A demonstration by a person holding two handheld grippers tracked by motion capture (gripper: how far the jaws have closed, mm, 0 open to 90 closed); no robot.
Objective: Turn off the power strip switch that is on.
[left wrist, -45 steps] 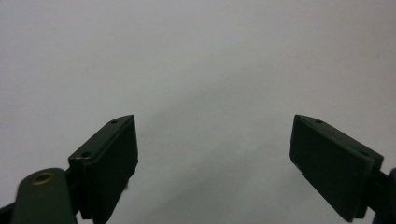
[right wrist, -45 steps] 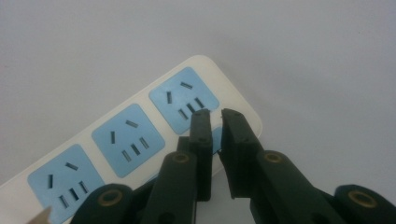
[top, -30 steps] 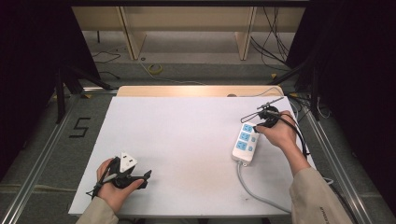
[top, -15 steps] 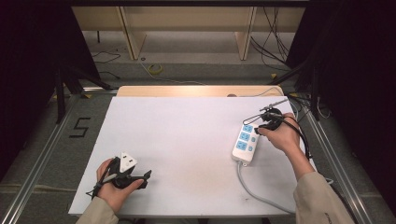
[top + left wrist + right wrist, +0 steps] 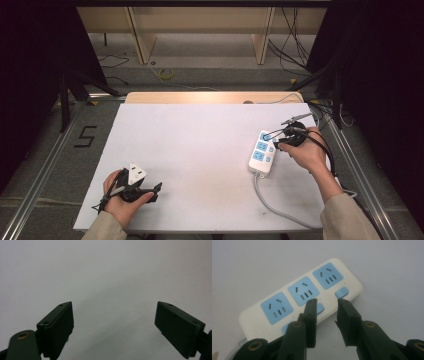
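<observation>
Power strip: I see the white power strip (image 5: 262, 152) lying flat on the tabletop (image 5: 200, 150), toward 3 o'clock in the high view, well away from the left hand.
Long axis: it runs roughly from 6 to 12 o'clock, tilted a little toward 1 o'clock; its three blue sockets (image 5: 303, 290) sit in a row along that line.
Cord end: the grey cord (image 5: 272, 202) leaves the near end and curves toward 5 o'clock, so the free end of the strip points away from me.
Small buttons: blue buttons (image 5: 341, 292) line the strip's edge on the right gripper's side, one beside each socket.
Right gripper: my right gripper (image 5: 277, 137) hovers at the far end of the strip, on its 3 o'clock side, with the jaws aimed toward 9 o'clock.
Right jaws: slightly apart with a narrow gap, pinching nothing; in the right gripper view the tips sit over the button edge, and I cannot tell whether they touch it.
Right hand: the right hand (image 5: 307, 152) wraps the handle, forearm coming in from 5 o'clock.
Left gripper: my left gripper (image 5: 155, 189) rests low at 7 o'clock on the tabletop, jaws pointing toward 3 o'clock.
Left jaws: spread wide over bare white surface, holding nothing.
Left hand: the left hand (image 5: 122, 200) cups the handle from below.
Hard to see: the middle button is partly hidden behind a right jaw, and the near button is partly cut off.
</observation>
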